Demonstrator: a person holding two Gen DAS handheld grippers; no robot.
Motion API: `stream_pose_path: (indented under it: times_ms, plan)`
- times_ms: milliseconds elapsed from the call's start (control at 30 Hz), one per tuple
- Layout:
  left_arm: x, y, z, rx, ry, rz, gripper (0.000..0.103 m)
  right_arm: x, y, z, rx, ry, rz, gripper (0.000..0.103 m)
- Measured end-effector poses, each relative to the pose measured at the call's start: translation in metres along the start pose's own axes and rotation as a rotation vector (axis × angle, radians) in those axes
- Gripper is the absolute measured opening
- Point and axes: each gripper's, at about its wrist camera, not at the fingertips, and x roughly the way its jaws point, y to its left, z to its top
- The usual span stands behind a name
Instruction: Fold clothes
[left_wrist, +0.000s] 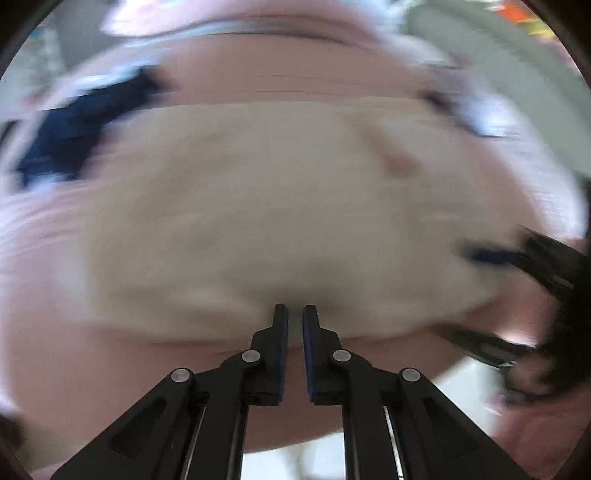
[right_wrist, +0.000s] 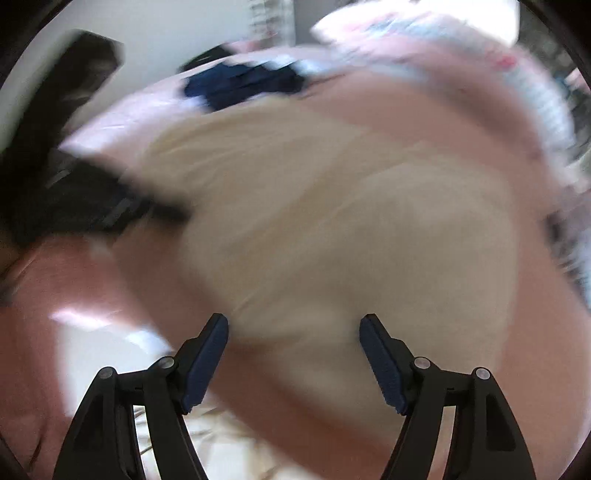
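Note:
A cream garment (left_wrist: 258, 206) lies spread on a pink sheet (left_wrist: 55, 332); both views are blurred by motion. My left gripper (left_wrist: 295, 310) sits at the garment's near edge, its fingers closed to a narrow slit with pale cloth showing between them. The right gripper (right_wrist: 293, 321) is open above the near part of the cream garment (right_wrist: 332, 229), nothing between its fingers. Each gripper shows in the other's view as a dark blur: the right one (left_wrist: 546, 295) at the garment's right side, the left one (right_wrist: 92, 192) at its left side.
A dark navy garment (left_wrist: 74, 136) (right_wrist: 243, 86) lies crumpled on the sheet beyond the cream one. White and pale patterned bedding (right_wrist: 535, 92) is bunched along the far right. The sheet's near edge drops to a light floor (right_wrist: 110, 350).

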Motion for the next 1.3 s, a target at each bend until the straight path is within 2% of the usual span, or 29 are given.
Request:
stream_pose_path:
  times_ms: [100,133,167,233,267,367,433,467,567,600,633,733,800,867,933,1000,1067,1100,1167,1233,1300]
  plan:
    - [-0.014,0.039,0.002,-0.103,-0.030,-0.074,0.008,-0.003,0.004,0.010,0.022,-0.024,-0.020,0.074]
    - [-0.017,0.051,0.002,-0.149,-0.040,-0.087,0.011,-0.004,0.005,0.013,0.030,-0.033,-0.027,0.074]
    - [-0.015,0.060,0.001,-0.183,-0.037,-0.087,0.015,-0.004,0.006,0.016,0.037,-0.041,-0.035,0.074]
    - [-0.010,0.075,-0.006,-0.253,-0.026,-0.096,0.043,-0.006,0.009,0.023,0.052,-0.058,-0.050,0.074]
    - [-0.009,0.082,-0.012,-0.301,-0.025,-0.117,0.047,0.001,0.013,0.026,0.060,-0.038,-0.051,0.074]
    - [-0.005,0.098,-0.029,-0.429,-0.040,-0.199,0.048,0.021,0.020,0.027,0.101,0.044,-0.031,0.074]
    - [-0.004,0.094,-0.037,-0.435,-0.073,-0.269,0.047,0.025,0.028,0.024,0.070,0.047,-0.078,0.074]
    - [-0.002,0.091,-0.037,-0.414,-0.078,-0.277,0.047,0.027,0.032,0.023,0.054,0.047,-0.103,0.074]
    - [0.007,0.082,-0.019,-0.307,-0.078,-0.246,0.046,0.025,0.041,0.022,0.008,0.031,-0.179,0.074]
    - [0.011,0.081,-0.010,-0.267,-0.078,-0.229,0.040,0.023,0.043,0.022,-0.005,0.021,-0.206,0.074]
    - [0.011,0.083,0.001,-0.243,-0.090,-0.245,0.035,0.019,0.046,0.024,-0.013,0.001,-0.220,0.074]
    - [0.008,0.092,0.035,-0.206,-0.157,-0.349,0.034,0.005,0.060,0.029,-0.056,-0.061,-0.203,0.074]
    - [0.011,0.095,0.052,-0.215,-0.205,-0.417,0.034,0.004,0.079,0.030,-0.161,-0.096,-0.247,0.074]
    - [0.014,0.098,0.060,-0.244,-0.244,-0.487,0.034,0.019,0.095,0.028,-0.282,-0.112,-0.345,0.074]
    - [0.013,0.103,0.063,-0.299,-0.259,-0.545,0.034,0.040,0.094,0.028,-0.344,-0.093,-0.431,0.073]
    - [0.012,0.102,0.064,-0.310,-0.264,-0.534,0.034,0.049,0.084,0.028,-0.313,-0.067,-0.427,0.071]
    - [0.009,0.106,0.055,-0.345,-0.256,-0.512,0.034,0.042,0.073,0.036,-0.216,-0.069,-0.363,0.054]
    - [0.006,0.112,0.043,-0.394,-0.242,-0.502,0.034,0.040,0.069,0.039,-0.172,-0.061,-0.328,0.047]
    - [0.007,0.127,0.018,-0.540,-0.228,-0.512,0.038,0.031,0.065,0.040,-0.114,-0.052,-0.256,0.046]
    - [0.013,0.135,-0.005,-0.668,-0.219,-0.522,0.063,0.019,0.060,0.041,-0.066,-0.054,-0.174,0.046]
    - [0.018,0.141,-0.020,-0.738,-0.193,-0.504,0.065,0.004,0.053,0.036,0.004,-0.089,-0.115,0.046]
